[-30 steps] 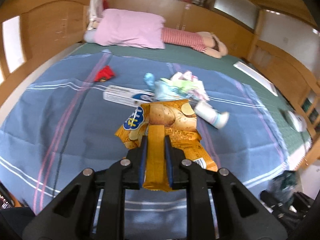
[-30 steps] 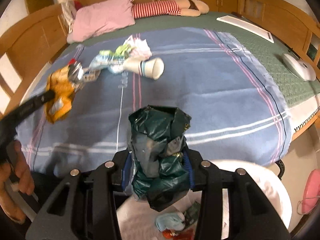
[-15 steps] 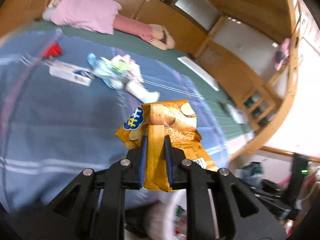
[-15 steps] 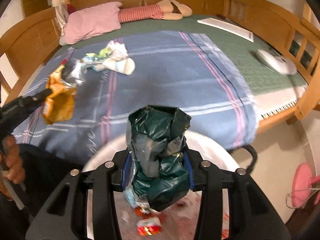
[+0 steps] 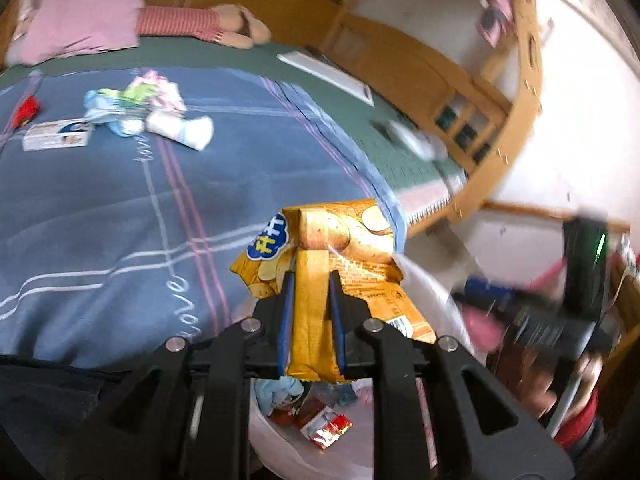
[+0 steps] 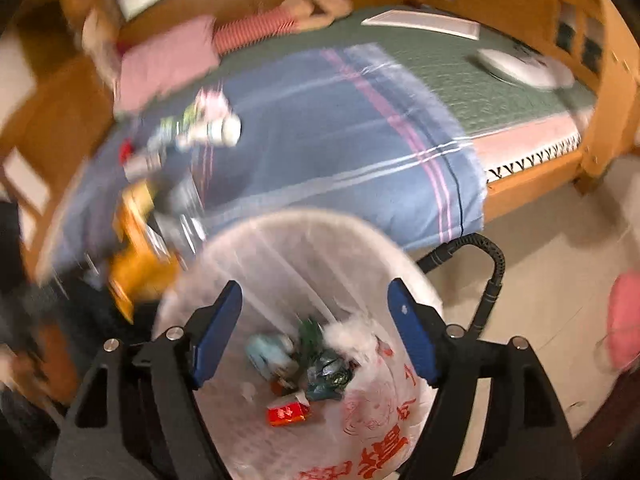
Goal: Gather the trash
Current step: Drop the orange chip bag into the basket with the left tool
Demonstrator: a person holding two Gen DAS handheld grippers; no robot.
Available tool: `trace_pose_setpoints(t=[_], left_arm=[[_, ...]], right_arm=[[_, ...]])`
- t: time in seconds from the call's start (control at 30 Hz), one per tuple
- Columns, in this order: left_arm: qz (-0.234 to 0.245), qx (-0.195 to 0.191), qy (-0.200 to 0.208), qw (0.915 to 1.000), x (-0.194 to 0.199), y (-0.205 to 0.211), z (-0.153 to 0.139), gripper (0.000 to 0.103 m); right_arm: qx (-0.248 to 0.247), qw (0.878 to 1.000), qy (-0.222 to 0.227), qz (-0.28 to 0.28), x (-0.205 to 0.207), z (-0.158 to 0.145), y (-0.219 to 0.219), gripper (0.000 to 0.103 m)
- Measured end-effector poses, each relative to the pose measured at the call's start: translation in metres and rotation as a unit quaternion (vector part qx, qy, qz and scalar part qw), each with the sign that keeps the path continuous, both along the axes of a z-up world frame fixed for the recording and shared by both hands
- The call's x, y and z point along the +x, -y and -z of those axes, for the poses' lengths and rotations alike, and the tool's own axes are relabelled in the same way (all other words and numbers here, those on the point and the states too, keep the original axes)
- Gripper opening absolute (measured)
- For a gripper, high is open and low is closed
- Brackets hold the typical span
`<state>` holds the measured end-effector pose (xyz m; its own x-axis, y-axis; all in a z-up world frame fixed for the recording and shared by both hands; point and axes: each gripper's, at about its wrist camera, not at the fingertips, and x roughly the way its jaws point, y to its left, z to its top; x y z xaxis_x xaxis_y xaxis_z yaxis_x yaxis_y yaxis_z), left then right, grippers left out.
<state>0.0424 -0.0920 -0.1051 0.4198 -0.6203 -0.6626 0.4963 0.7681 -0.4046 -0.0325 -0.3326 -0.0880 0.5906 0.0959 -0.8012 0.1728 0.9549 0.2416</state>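
My left gripper (image 5: 311, 282) is shut on an orange chip bag (image 5: 340, 248) and holds it over the near rim of the white-lined trash bin (image 5: 424, 280). My right gripper (image 6: 315, 300) is open and empty above the same bin (image 6: 280, 232). The dark green wrapper (image 6: 326, 372) lies inside the bin with other scraps. In the right wrist view the chip bag (image 6: 136, 256) shows blurred at the left. More trash lies on the blue blanket: a white box (image 5: 56, 136), a pale tube (image 5: 180, 130), crumpled wrappers (image 5: 132, 98) and a red scrap (image 5: 28, 108).
The bed (image 5: 100, 200) has a wooden frame (image 6: 600, 92), a pink pillow (image 5: 84, 20) and a striped doll (image 5: 200, 26) at its head. A black hose (image 6: 492, 272) curves beside the bin. A pink object (image 6: 624, 316) lies on the floor at right.
My right gripper has opened and dropped the dark green wrapper into the bin. My left gripper has swung right with the chip bag, from over the blanket to over the bin.
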Motion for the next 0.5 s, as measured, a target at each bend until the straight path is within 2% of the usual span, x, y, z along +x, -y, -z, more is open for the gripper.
trace_pose_setpoints(t=[0.1, 0.13, 0.17, 0.2, 0.23, 0.27, 0.33, 0.37, 0.43, 0.5], left_arm=[[0.059, 0.033, -0.003, 0.9977, -0.010, 0.021, 0.009, 0.018], [0.081, 0.042, -0.005, 0.9958, -0.014, 0.029, 0.013, 0.021], [0.101, 0.055, -0.004, 0.9933, -0.021, 0.038, 0.017, 0.036], [0.114, 0.067, 0.003, 0.9912, -0.027, 0.044, 0.019, 0.060], [0.115, 0.077, 0.012, 0.9904, -0.029, 0.047, 0.020, 0.070], [0.107, 0.089, 0.028, 0.9899, -0.032, 0.050, 0.020, 0.076], [0.091, 0.107, 0.045, 0.9891, -0.030, 0.049, 0.018, 0.076], [0.068, 0.118, 0.057, 0.9891, -0.025, 0.044, 0.015, 0.076], [0.004, 0.134, 0.079, 0.9878, -0.007, 0.027, 0.007, 0.077], [-0.089, 0.153, 0.079, 0.9810, 0.020, -0.001, 0.001, 0.077]], right_arm=[[0.021, 0.999, 0.033, 0.038, -0.009, -0.013, 0.021, 0.074], [0.022, 0.998, 0.035, 0.045, -0.006, -0.015, 0.023, 0.074], [0.023, 0.998, 0.036, 0.052, -0.007, -0.016, 0.026, 0.074], [0.027, 0.997, 0.036, 0.058, -0.008, -0.016, 0.030, 0.074], [0.031, 0.997, 0.036, 0.060, -0.008, -0.016, 0.033, 0.074], [0.035, 0.997, 0.036, 0.062, -0.008, -0.016, 0.035, 0.074], [0.039, 0.997, 0.034, 0.065, -0.006, -0.013, 0.037, 0.074], [0.039, 0.997, 0.033, 0.064, -0.005, -0.012, 0.036, 0.074], [0.036, 0.997, 0.029, 0.061, -0.001, -0.008, 0.033, 0.074], [0.032, 0.998, 0.022, 0.054, 0.007, -0.004, 0.027, 0.074]])
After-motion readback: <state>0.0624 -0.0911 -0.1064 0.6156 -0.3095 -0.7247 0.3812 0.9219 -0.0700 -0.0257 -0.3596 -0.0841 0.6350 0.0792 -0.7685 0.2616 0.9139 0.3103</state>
